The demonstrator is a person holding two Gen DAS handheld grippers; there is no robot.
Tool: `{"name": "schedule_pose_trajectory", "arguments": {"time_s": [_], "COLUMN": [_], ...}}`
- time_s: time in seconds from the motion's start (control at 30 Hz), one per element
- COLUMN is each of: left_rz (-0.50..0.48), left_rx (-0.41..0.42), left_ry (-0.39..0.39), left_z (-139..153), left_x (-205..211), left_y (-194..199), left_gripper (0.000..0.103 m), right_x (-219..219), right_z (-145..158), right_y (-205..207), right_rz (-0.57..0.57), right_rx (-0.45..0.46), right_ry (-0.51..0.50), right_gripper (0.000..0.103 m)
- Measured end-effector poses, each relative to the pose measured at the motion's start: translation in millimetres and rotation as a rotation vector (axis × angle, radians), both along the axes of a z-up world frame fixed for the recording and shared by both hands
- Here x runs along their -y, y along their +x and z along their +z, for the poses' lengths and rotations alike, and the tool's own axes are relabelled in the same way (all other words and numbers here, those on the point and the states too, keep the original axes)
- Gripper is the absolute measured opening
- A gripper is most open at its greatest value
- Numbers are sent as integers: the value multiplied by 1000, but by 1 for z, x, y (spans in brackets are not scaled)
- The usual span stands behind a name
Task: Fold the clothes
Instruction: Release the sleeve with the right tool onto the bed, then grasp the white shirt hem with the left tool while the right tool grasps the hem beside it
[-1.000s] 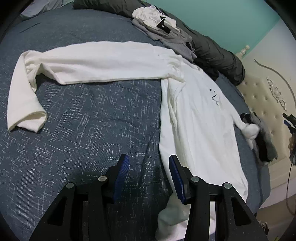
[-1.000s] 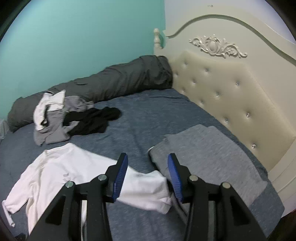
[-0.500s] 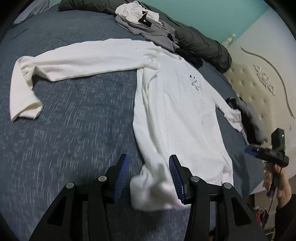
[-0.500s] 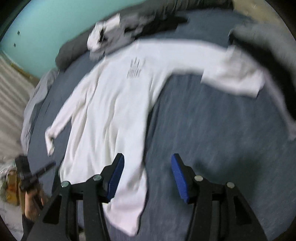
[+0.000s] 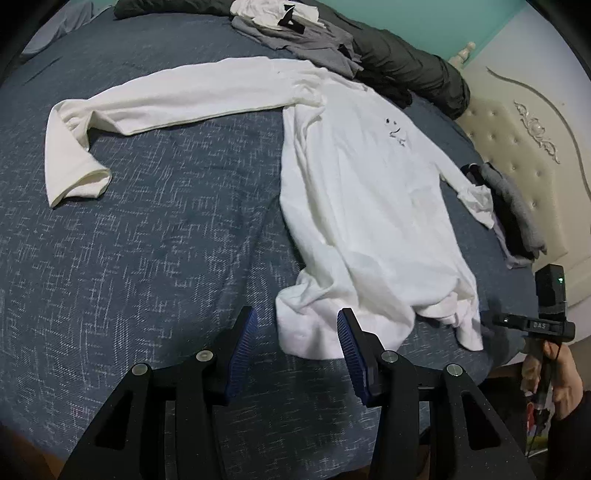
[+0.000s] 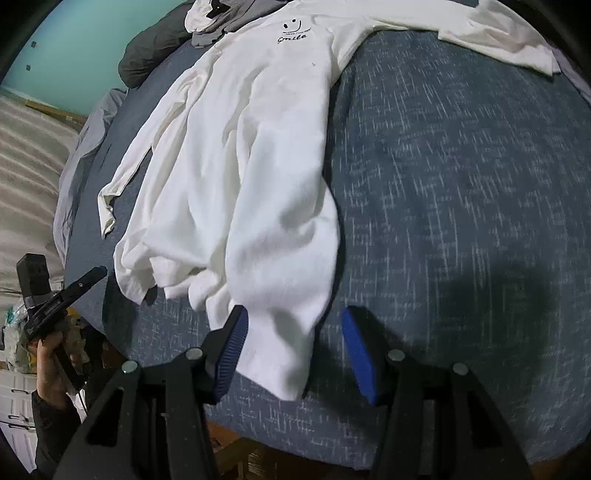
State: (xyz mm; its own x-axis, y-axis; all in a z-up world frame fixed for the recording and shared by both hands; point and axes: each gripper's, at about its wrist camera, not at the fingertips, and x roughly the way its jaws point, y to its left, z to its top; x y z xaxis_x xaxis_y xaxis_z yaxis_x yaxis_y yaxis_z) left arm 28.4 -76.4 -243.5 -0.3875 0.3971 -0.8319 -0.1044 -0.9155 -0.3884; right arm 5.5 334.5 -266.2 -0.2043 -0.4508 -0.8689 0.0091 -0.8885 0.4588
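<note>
Across the blue bedspread (image 5: 147,240) a white long-sleeved shirt (image 5: 362,192) lies front up, its small smile print toward the far side, one sleeve (image 5: 177,96) stretched out and bent at the cuff, the other reaching toward a stack of folded grey clothes (image 5: 517,206) by the padded headboard (image 5: 517,147). More unsorted garments (image 5: 295,33) sit heaped at the bed's far edge. The shirt's hem is bunched and rumpled at the near edge of the bed. It looks like thin, soft knit: light, limp, apt to wrinkle and slide on itself, so a pinch at the two hem corners, pulled taut, seems the surest hold. The left gripper (image 5: 295,336) hovers half open over one hem corner (image 5: 306,332), pads not pressing on it. The right gripper (image 6: 291,339) likewise stands half open, with the other hem corner (image 6: 280,354) lying between its blue pads (image 6: 232,347) but not clamped.
</note>
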Motion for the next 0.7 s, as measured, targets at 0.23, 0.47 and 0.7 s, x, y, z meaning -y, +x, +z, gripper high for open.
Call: {"name": "schedule_pose_trajectory", "arguments": {"time_s": [0.23,0.47,0.7], "left_rz": [-41,-91,-144], "left_rx": [4,5,-7], "left_ry": [-30,-133,-171], "left_z": [-7,-30,-38], "left_x": [-16,-37,-43], "left_y": [11,-3,-8], "left_gripper": [49,49,9], "right_x": [0,-6,-9], "right_z": [-9,-10,-8], "right_y": [3,5,5], "right_rz": [-9,-25,-30], "right_rx": [16,22,23], "right_ry": [-18,-46,-48], "right_gripper": [54,54,54]}}
